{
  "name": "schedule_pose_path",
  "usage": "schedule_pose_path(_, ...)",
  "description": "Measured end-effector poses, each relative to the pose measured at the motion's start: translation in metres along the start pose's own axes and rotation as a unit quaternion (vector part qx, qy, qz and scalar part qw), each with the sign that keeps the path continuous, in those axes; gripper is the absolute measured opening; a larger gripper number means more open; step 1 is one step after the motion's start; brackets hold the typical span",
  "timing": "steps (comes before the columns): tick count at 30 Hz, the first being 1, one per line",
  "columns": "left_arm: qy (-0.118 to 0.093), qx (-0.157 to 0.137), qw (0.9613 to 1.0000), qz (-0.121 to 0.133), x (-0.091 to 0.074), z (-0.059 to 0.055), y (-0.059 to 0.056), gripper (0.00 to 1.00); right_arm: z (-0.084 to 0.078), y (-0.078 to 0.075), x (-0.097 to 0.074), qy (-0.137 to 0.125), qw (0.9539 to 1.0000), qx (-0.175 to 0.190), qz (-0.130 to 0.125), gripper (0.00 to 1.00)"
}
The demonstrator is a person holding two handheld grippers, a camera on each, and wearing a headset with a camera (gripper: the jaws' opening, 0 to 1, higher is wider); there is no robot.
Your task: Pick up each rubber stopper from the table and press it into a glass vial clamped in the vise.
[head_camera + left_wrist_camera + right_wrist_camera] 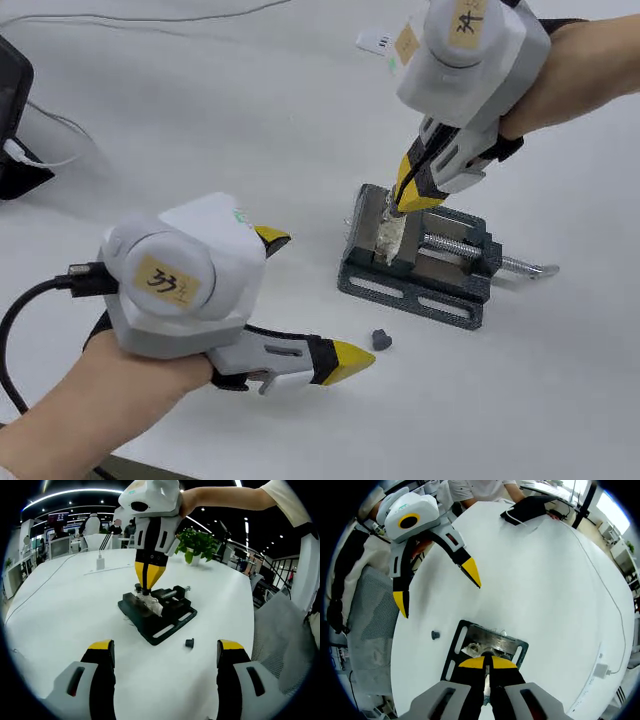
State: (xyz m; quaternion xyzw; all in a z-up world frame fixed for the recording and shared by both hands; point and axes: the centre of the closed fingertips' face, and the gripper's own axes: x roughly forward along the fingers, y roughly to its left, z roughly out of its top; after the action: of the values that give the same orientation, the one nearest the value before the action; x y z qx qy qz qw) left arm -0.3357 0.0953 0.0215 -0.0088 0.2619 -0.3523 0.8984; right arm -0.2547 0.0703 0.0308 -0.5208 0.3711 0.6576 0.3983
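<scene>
White table (250,120), open office behind it, a green plant (197,542) at the far edge in the left gripper view. In the middle of the table sits the dark vise (455,285), screw handle sticking out to the right, and there's the glass vial (388,235) clamped upright in it.

The right gripper (405,200) is over the vise, pointing steeply down, yellow tips drawn together right at the mouth of the vial. Its own view looks straight down past those tips onto the vise, with just a sliver of a gap between them. Whether a stopper is pinched in there, I cannot tell; the tips cover the spot.

Nearer the person, the left gripper (315,300) is held low over the table, jaws spread wide, nothing between them. One small dark stopper (381,340) lies loose on the table, just beside the near edge of the vise and just past the gripper's near yellow tip, not touching either. In the left gripper view it sits ahead, between the two spread tips and nearer the right one.

A black cable (30,300) trails off the left gripper to the near left.
</scene>
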Motion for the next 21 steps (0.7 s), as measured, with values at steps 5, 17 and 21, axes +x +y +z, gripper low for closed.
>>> schedule_pose_path(5, 0.000, -0.004, 1.0000, 0.001, 0.0007, -0.0005, 0.0020, 0.82, -0.0011, -0.0014, 0.0010, 0.016, 0.9999, 0.002, 0.000, 0.00)
schedule_pose_path(17, -0.002, -0.008, 1.0000, 0.004, 0.0005, 0.0002, 0.0062, 0.82, -0.0033, -0.0047, 0.0010, 0.008, 0.9998, 0.018, 0.010, 0.00)
schedule_pose_path(21, -0.003, -0.009, 0.9999, 0.003, 0.0019, -0.0001, 0.0061, 0.82, -0.0014, -0.0050, 0.0024, 0.027, 0.9995, 0.016, 0.005, 0.00)
